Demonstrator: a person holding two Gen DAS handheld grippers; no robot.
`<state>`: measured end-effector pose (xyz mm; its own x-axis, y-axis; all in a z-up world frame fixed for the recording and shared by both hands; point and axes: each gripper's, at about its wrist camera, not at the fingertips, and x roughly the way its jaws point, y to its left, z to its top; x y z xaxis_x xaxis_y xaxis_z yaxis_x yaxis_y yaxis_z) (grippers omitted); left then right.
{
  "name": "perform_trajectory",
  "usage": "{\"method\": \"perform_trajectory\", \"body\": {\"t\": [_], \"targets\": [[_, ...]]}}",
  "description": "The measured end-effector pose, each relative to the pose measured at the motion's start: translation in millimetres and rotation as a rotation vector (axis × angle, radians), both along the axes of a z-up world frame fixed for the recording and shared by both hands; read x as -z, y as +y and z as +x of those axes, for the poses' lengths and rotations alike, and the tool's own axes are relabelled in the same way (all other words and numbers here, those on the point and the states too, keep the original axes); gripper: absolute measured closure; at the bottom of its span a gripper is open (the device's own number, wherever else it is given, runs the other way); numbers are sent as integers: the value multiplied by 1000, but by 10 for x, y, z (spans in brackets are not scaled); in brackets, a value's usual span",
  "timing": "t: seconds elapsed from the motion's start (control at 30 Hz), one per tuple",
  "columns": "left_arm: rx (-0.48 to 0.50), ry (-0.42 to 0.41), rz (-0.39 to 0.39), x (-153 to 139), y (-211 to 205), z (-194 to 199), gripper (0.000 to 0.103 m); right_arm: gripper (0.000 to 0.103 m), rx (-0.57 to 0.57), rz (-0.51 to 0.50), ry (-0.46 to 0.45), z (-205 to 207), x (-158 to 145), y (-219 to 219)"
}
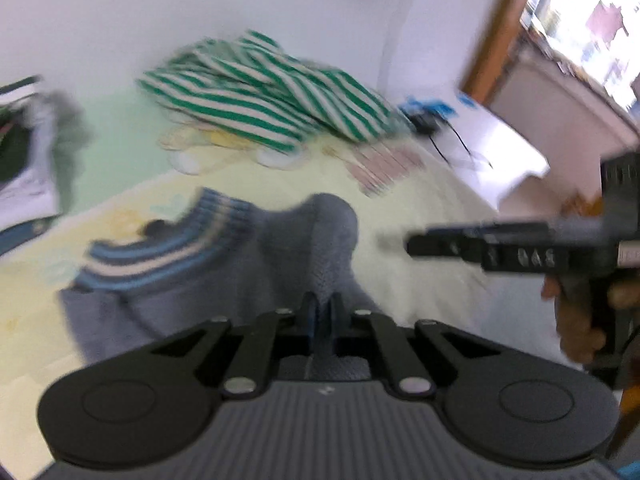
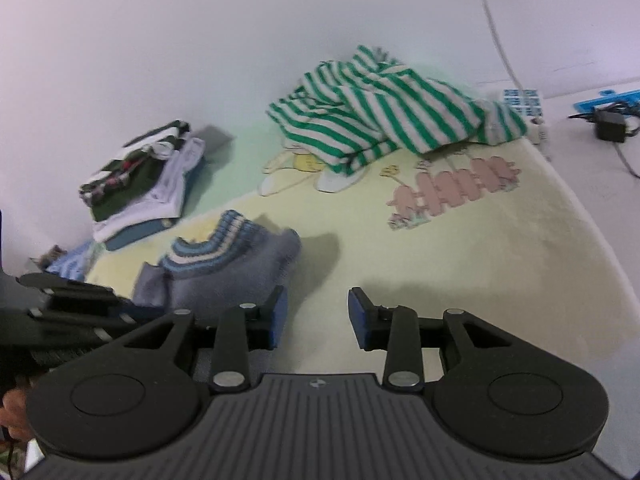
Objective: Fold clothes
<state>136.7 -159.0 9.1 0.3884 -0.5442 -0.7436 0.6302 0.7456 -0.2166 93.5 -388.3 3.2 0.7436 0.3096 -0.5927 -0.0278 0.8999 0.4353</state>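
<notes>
A grey knit sweater (image 1: 280,264) with a blue and cream striped collar lies bunched on the pale yellow blanket (image 1: 420,208). My left gripper (image 1: 322,312) is shut on a fold of its grey fabric, which rises between the pads. The right wrist view shows the same sweater (image 2: 240,264) just left of my right gripper (image 2: 318,316), which stands open over bare blanket (image 2: 440,280) with nothing between its fingers. The left gripper (image 2: 72,308) shows as a dark blur at that view's left edge. The right gripper (image 1: 416,246) reaches in from the right, held by a hand (image 1: 576,328).
A crumpled green and white striped garment (image 2: 380,112) lies at the back of the blanket by the wall. A stack of folded clothes (image 2: 140,184) sits at the back left. A black charger with cable (image 2: 610,126) and a blue item lie off the blanket to the right.
</notes>
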Motion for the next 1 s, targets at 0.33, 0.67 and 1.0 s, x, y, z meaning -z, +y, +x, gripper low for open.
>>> {"method": "perform_trajectory", "body": {"t": [0.33,0.67,1.0], "targets": [[-98,145,-48,479,207,151,98,74,-236,-107,-88,330,-46,546],[-95,34,37,330,301,162,79,81,-322,-187,-25,718,207,850],[-4,-10,-17,50,400,-107,71,68,-289,100,104,-7,-148,41]]}}
